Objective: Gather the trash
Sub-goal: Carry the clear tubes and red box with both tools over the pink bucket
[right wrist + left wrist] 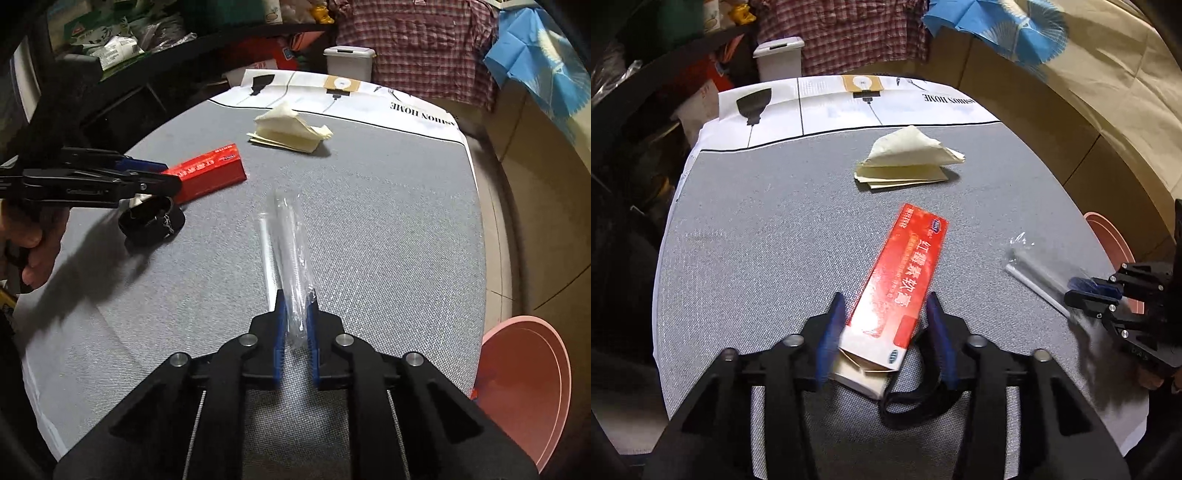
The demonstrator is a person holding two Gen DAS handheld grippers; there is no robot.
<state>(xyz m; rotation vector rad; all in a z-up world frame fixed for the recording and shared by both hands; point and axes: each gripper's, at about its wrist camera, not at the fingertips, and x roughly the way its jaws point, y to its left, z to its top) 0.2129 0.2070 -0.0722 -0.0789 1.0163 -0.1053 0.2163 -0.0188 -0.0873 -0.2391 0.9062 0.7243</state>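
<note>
A red cardboard box (905,269) lies on the grey table (757,240), its opened near end between the blue pads of my left gripper (885,297), which is shut on it. From the right wrist view the same left gripper (166,173) meets the red box (207,173) side-on. My right gripper (297,295) is shut on the near end of a clear plastic wrapper (291,240); a white straw (266,251) lies beside it. In the left wrist view the right gripper (1075,291) sits at the wrapper (1030,258). A pile of cream napkins (908,158) rests farther back.
A black strap loop (151,221) lies just under the left gripper. A pink round bin (524,387) stands below the table's right edge. A white lidded bin (349,61) and cluttered shelves are beyond the far edge. A hand (33,240) holds the left gripper.
</note>
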